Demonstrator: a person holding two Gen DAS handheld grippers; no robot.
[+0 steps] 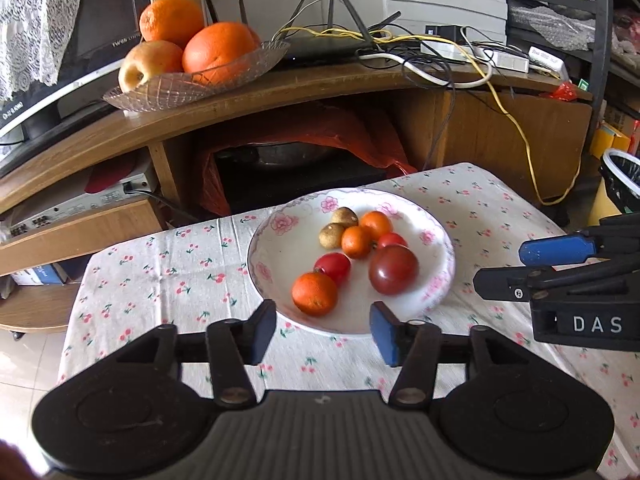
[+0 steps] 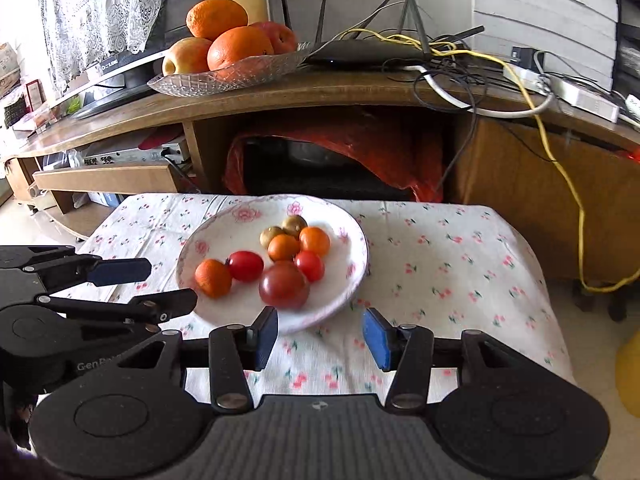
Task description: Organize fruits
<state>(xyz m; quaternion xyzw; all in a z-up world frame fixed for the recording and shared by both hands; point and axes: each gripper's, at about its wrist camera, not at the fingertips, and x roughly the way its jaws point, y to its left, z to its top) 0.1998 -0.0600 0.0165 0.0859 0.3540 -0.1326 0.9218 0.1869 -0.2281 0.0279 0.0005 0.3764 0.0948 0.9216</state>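
A white floral plate (image 1: 276,240) sits at the far middle of the cloth-covered tabletop (image 1: 160,280), holding three small oranges, three tomatoes and two brownish fruits. The big dark tomato (image 1: 393,269) lies near-right; the oval red tomato (image 2: 245,266) lies with its long axis left to right beside the nearest orange (image 1: 314,293). Both the left gripper (image 1: 324,332) and right gripper (image 2: 320,334) hover at the plate's near rim, fingers spread, holding nothing. The right gripper's body reads "DAS".

Curved wooden TV stand (image 1: 280,84), lace-draped television (image 1: 60,40), router (image 2: 368,54) with tangled cables, pale tiled floor (image 1: 24,364), daylight
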